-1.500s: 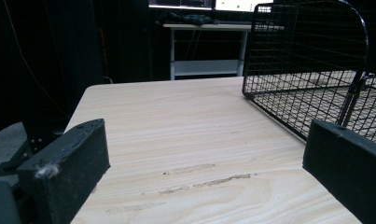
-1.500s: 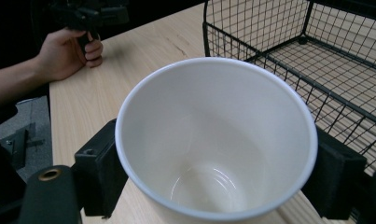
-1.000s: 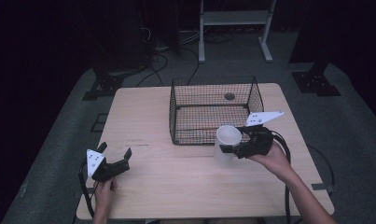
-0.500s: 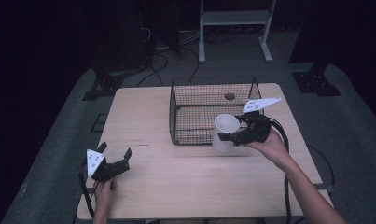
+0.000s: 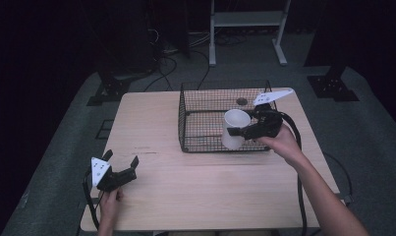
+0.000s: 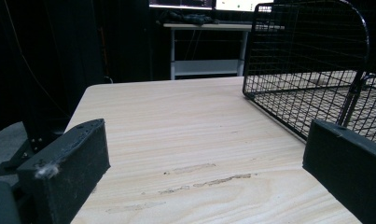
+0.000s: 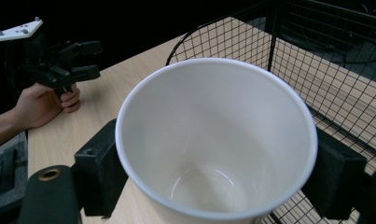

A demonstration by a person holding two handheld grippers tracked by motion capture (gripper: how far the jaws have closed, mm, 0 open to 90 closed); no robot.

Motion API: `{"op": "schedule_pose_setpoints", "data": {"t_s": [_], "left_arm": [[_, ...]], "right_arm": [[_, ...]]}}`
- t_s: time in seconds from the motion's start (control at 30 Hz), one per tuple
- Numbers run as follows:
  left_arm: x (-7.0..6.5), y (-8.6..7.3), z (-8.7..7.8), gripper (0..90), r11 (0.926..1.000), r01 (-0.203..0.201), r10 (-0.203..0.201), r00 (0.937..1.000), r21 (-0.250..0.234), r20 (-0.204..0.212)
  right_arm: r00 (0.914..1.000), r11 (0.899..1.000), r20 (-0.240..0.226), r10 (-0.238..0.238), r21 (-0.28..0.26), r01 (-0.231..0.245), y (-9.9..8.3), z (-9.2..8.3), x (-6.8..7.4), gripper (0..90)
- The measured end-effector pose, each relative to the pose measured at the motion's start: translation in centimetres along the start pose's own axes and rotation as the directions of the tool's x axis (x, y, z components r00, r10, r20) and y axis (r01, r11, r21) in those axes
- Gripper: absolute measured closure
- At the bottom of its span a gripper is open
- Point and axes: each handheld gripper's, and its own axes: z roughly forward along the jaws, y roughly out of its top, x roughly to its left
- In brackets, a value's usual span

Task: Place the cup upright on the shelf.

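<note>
Dark walls and a grey floor sit all around the wooden table [image 5: 195,191]. On it stands a black wire basket [image 5: 205,115]. The right gripper [image 5: 244,131] is squeezing a white cup [image 5: 233,129] from both sides, one jaw on each side of it. The cup is up in the air, right at the basket's front wall, and it looks empty inside. So the picking up is done. I think the cup goes into the basket next, so it must be lifted over the wall and set down. The left gripper [image 5: 121,168] rests low near the table's front left corner, jaws wide apart, holding nothing
</note>
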Motion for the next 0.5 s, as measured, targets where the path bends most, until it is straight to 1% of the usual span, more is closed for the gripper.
{"op": "schedule_pose_setpoints", "data": {"t_s": [0.3,0.5], "left_arm": [[0.0,0.0,0.0,0.0,1.0,-0.001,0.001,1.0,0.001,0.0],[0.0,0.0,0.0,0.0,1.0,0.0,0.0,1.0,0.0,-0.001]], "right_arm": [[0.9999,1.0,0.012,0.007,0.012,-0.007,1.3,0.6,-0.9,19.2],[0.9998,1.0,0.015,0.01,0.007,-0.01,2.3,1.0,-1.5,19.2]]}}
